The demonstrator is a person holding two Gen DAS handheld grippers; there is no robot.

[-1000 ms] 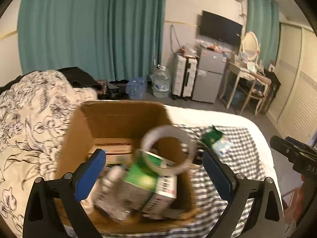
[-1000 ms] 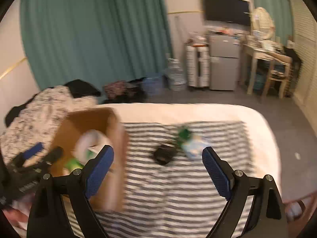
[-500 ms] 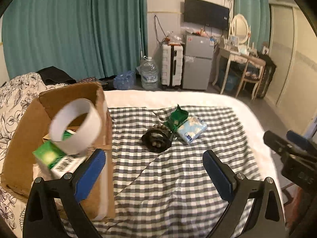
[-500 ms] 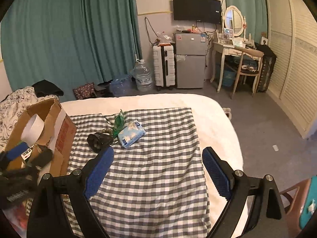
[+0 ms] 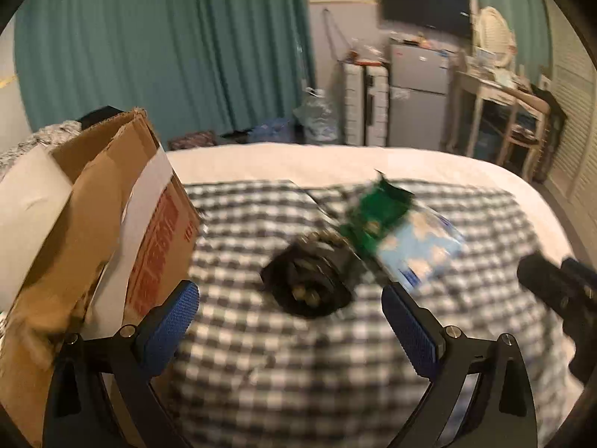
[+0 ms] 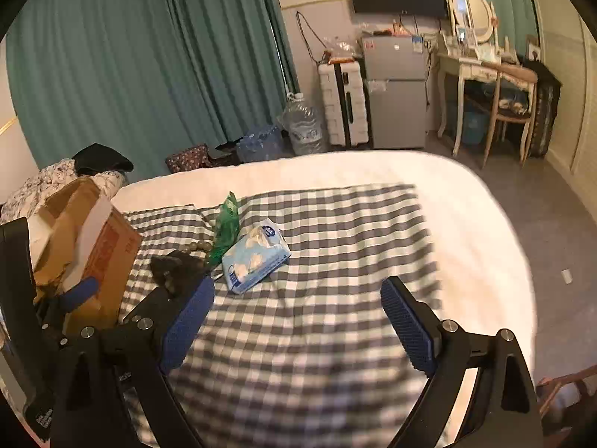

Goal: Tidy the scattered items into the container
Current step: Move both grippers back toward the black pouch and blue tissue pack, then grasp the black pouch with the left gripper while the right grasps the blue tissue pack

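Note:
A brown cardboard box (image 5: 112, 201) stands at the left on the checked cloth (image 5: 283, 366); it also shows in the right wrist view (image 6: 100, 246). A black pouch with beads (image 5: 309, 280), a green packet (image 5: 377, 216) and a light blue tissue pack (image 5: 418, 246) lie together mid-cloth. They also show in the right wrist view: pouch (image 6: 175, 265), packet (image 6: 227, 224), tissue pack (image 6: 255, 255). My left gripper (image 5: 289, 326) is open and empty, just short of the pouch. My right gripper (image 6: 296, 326) is open and empty over bare cloth, right of the items.
The cloth lies on a white bed (image 6: 466, 224). A floral duvet (image 6: 44, 186) is behind the box. A fridge (image 6: 395, 93), suitcase (image 6: 343, 100), water bottle (image 6: 304, 127) and a desk with chair (image 6: 496, 89) stand across the floor by teal curtains.
My left gripper has swung from over the box to the right and closer to the black pouch. My right gripper has moved in nearer the cloth. Both stay open.

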